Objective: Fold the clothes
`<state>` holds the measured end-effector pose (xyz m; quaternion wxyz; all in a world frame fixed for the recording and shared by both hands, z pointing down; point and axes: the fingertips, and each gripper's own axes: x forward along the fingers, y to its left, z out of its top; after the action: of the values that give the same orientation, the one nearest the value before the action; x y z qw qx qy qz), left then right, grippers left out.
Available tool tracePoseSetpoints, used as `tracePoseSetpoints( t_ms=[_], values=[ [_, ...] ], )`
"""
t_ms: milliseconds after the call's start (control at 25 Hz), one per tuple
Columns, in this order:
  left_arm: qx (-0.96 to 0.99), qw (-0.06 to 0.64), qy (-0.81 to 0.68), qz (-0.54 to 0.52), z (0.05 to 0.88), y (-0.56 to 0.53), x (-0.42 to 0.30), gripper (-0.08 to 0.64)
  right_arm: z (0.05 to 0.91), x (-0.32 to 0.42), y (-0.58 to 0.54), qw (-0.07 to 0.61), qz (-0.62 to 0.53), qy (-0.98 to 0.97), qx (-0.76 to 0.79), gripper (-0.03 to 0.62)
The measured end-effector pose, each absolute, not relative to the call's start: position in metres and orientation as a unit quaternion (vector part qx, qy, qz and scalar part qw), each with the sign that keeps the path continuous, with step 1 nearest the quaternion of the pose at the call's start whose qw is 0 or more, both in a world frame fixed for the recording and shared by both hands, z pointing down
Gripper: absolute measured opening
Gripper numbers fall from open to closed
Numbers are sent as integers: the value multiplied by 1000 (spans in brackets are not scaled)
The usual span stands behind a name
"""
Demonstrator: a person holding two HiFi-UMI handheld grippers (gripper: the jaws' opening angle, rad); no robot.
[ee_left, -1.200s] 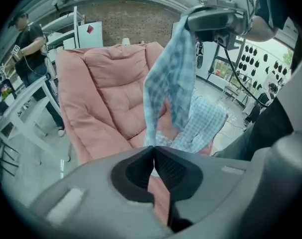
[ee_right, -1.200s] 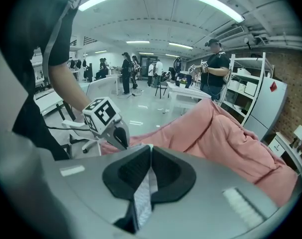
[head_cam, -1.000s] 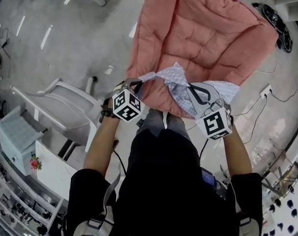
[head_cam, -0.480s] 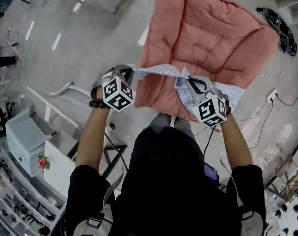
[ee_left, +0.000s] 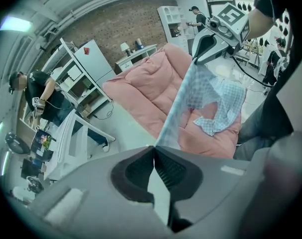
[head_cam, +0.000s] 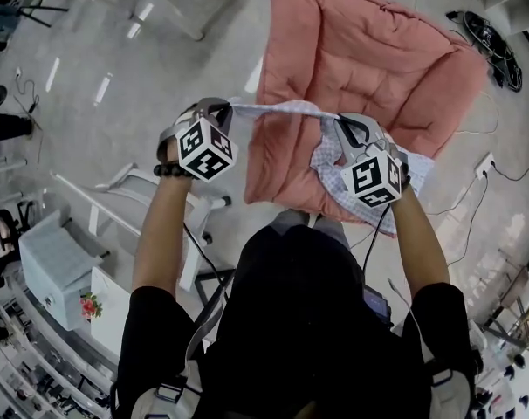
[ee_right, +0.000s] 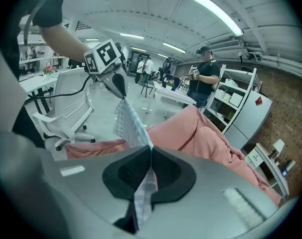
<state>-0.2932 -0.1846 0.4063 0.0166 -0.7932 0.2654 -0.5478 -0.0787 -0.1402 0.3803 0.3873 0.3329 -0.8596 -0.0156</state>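
**Change of state.** Over the last second the left gripper (head_cam: 219, 106) and the right gripper (head_cam: 340, 122) move apart and rise. The top hem of the checked garment (head_cam: 330, 160), slack and bunched a second ago, now runs as a straight band between them. Both grippers are pressed together. In the left gripper view the pads pinch one end of the hem. In the right gripper view they pinch the other end, with cloth trailing down through the jaws.

**Meaning for the task.** The garment hangs in the air above the near edge of the pink cushion (head_cam: 378, 59), and most of its cloth gathers below the right gripper. The hem appears ready for laying out flat. No fold is made yet.

**Surroundings.**
- A white chair (head_cam: 107, 195) stands on the floor beside the cushion's left edge.
- A wall-type socket with cable (head_cam: 485, 161) lies off the cushion's right edge.
- A person (ee_right: 206, 78) stands by shelving, well apart.

**Obstructions.** Nothing lies on the cushion itself. The bunched cloth may crease when lowered.
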Motion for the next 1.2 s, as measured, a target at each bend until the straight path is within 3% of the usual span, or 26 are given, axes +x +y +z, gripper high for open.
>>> tracePoseSetpoints(
  t_ms=[600,880,1200],
  values=[
    [-791,85,273,-542,402,-244,-287,11,380,-74,-181,374,-23,-838,397,14],
    [-765,12,259,-590,488,-201,-334,11,461,-115,-140,397,-18,-847,352,14],
    [-748,-32,256,-611,526,-170,-361,11,501,-144,-123,406,4,-855,322,15]
  ],
)
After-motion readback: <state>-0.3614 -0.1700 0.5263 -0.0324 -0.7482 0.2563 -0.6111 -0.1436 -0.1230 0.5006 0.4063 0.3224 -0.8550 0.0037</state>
